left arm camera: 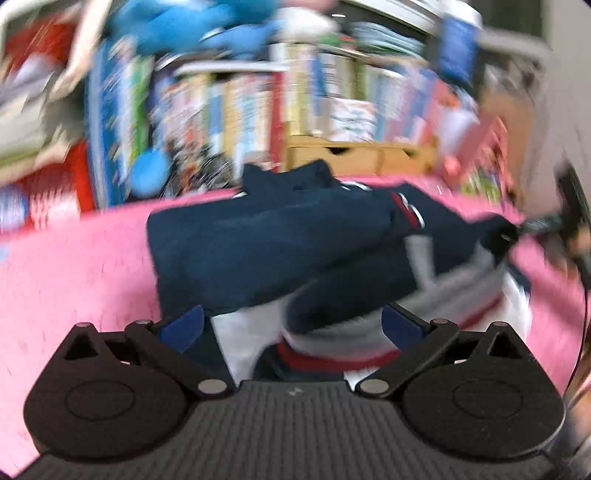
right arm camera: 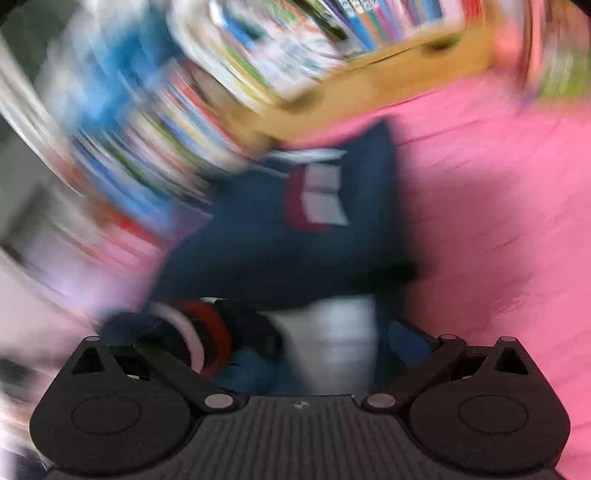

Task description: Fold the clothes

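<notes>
A navy garment (left arm camera: 280, 243) with white panels and red stripes lies partly folded on a pink surface (left arm camera: 74, 280). My left gripper (left arm camera: 293, 325) is open, its blue pads (left arm camera: 184, 326) wide apart over the garment's near edge, where a white and red part bunches up. My right gripper (left arm camera: 517, 227) appears at the garment's right edge in the left wrist view. In the heavily blurred right wrist view, my right gripper (right arm camera: 266, 336) is open over the same garment (right arm camera: 280, 236). A striped cuff (right arm camera: 199, 332) lies across its left finger.
The pink surface (right arm camera: 498, 221) stretches out to both sides of the garment. Behind it stand a wooden drawer box (left arm camera: 354, 155), rows of colourful books (left arm camera: 236, 114) and a blue plush toy (left arm camera: 192, 26).
</notes>
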Demonstrator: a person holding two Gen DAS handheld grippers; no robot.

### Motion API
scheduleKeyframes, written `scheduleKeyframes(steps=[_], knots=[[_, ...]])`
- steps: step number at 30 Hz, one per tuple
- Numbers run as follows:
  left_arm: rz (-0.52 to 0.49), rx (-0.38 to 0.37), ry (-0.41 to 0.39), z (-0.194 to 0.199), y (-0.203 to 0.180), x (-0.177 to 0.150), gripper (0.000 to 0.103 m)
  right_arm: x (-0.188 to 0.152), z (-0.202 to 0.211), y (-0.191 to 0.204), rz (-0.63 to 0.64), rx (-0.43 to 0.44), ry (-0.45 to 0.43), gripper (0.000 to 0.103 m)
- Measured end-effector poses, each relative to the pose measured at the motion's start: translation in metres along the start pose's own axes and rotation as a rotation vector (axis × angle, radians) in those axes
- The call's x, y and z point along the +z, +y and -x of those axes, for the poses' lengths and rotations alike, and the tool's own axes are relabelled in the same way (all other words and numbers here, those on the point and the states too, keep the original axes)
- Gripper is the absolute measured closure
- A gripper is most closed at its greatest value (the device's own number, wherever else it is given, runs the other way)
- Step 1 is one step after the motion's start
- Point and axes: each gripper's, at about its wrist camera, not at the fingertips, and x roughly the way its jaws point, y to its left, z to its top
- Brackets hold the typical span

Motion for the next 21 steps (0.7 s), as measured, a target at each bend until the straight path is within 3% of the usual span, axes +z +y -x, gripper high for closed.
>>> scheduleKeyframes(steps=[1, 4, 7, 8, 9, 10, 13, 14, 16, 17, 19, 21], knots=[[-0.047, -0.002, -0.013, 0.002, -0.009, -0.003, 0.0, 0.002, -0.002, 0.01, 0.077, -0.134, 0.024, 0.0], [-0.15, -0.026, -0.015, 0.002, -0.031, -0.011, 0.0, -0.002, 0.017, 0.027, 0.223, -0.025, -0.039, 0.0], [-0.225, 0.018, 0.027, -0.014, -0.046, -0.016, 0.0, -0.004, 0.049, 0.022, 0.177, 0.316, -0.13, 0.0], [-0.234, 0.042, 0.038, -0.02, -0.048, -0.017, 0.0, -0.006, 0.058, 0.022, 0.173, 0.378, -0.172, 0.0], [-0.243, 0.066, 0.049, -0.026, -0.05, -0.019, 0.0, -0.008, 0.062, 0.025, 0.191, 0.388, -0.194, 0.0], [-0.234, 0.082, 0.06, -0.033, -0.051, -0.02, 0.0, -0.011, 0.064, 0.032, 0.234, 0.35, -0.206, 0.0], [-0.195, 0.126, 0.09, -0.05, -0.047, -0.021, 0.0, -0.03, 0.056, 0.065, 0.446, 0.12, -0.19, 0.005], [-0.187, 0.149, 0.101, -0.055, -0.045, -0.021, 0.0, -0.039, 0.05, 0.074, 0.508, 0.098, -0.171, 0.008], [-0.178, 0.203, 0.12, -0.063, -0.041, -0.023, 0.0, -0.055, 0.038, 0.092, 0.61, 0.069, -0.134, 0.025], [-0.176, 0.235, 0.128, -0.066, -0.039, -0.024, 0.0, -0.062, 0.032, 0.099, 0.646, 0.053, -0.124, 0.027], [-0.16, 0.252, 0.123, -0.066, -0.035, -0.027, 0.0, -0.066, 0.023, 0.109, 0.672, -0.007, -0.153, 0.029], [-0.142, 0.266, 0.119, -0.067, -0.032, -0.029, 0.0, -0.056, 0.018, 0.113, 0.609, -0.056, -0.192, 0.029]])
